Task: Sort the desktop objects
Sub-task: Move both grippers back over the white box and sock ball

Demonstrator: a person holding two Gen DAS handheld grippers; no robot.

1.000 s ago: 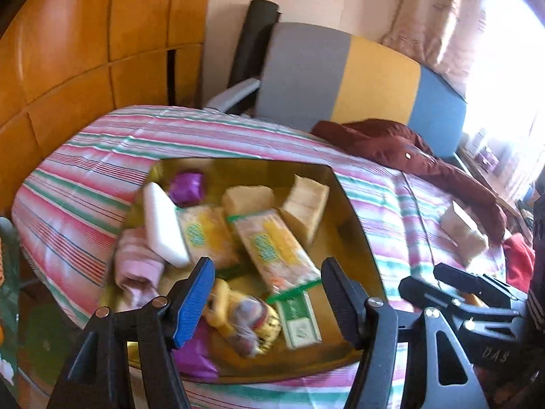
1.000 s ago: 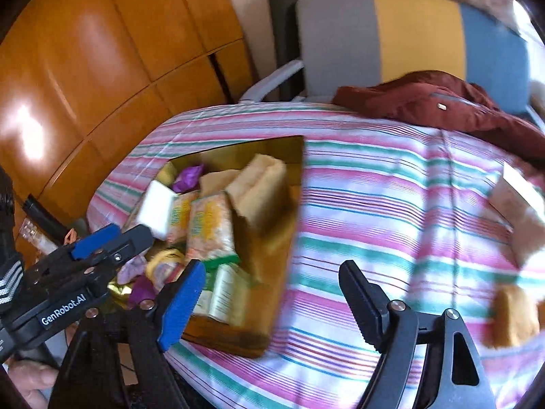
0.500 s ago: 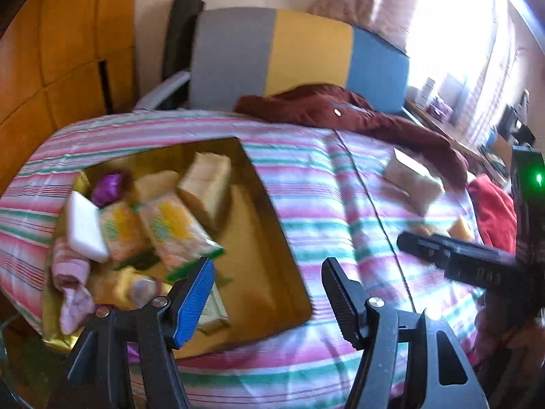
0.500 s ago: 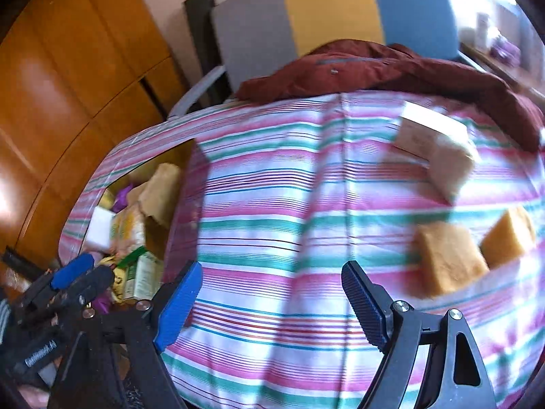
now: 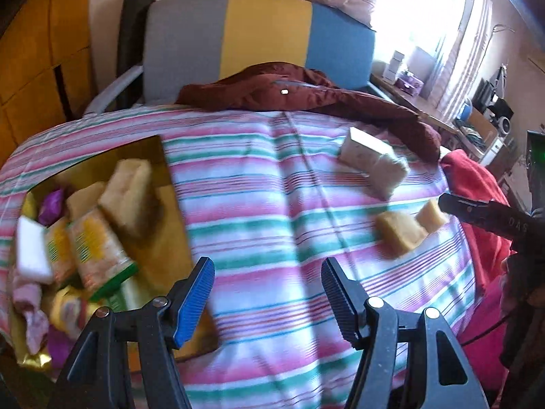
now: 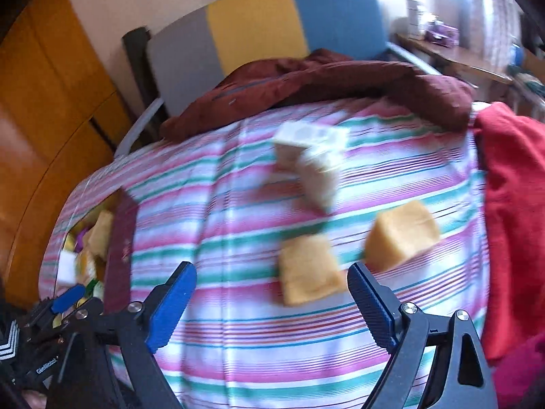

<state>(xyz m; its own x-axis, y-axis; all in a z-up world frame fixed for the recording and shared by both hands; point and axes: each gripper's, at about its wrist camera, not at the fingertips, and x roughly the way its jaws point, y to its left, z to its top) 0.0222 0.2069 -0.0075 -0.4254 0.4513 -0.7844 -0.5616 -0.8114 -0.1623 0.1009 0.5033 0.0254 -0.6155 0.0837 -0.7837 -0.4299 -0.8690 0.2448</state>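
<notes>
Gold box [image 5: 160,156] at cloth's [image 5: 272,204] left edge, packed with sorted snacks. Left gripper [image 5: 267,289] spread, empty, just right of box. Well right of box, right gripper [image 6: 272,298] opening above nearer of two yellow sponges [image 6: 308,271], presumably next; pale carton [image 6: 313,156] beyond, unsorted.

Two yellow sponges [image 6: 308,274] [image 6: 402,235] lie on the striped cloth [image 6: 238,341], at the lower right of the right wrist view. One white box [image 6: 311,156] sits above them. One gold tray [image 5: 163,156] is at the left of the left wrist view. In it are two green-and-yellow packets [image 5: 98,252], one white block [image 5: 32,250] and one purple wrapper [image 5: 51,202]. Two grippers [image 5: 267,289] [image 6: 272,301] show.
</notes>
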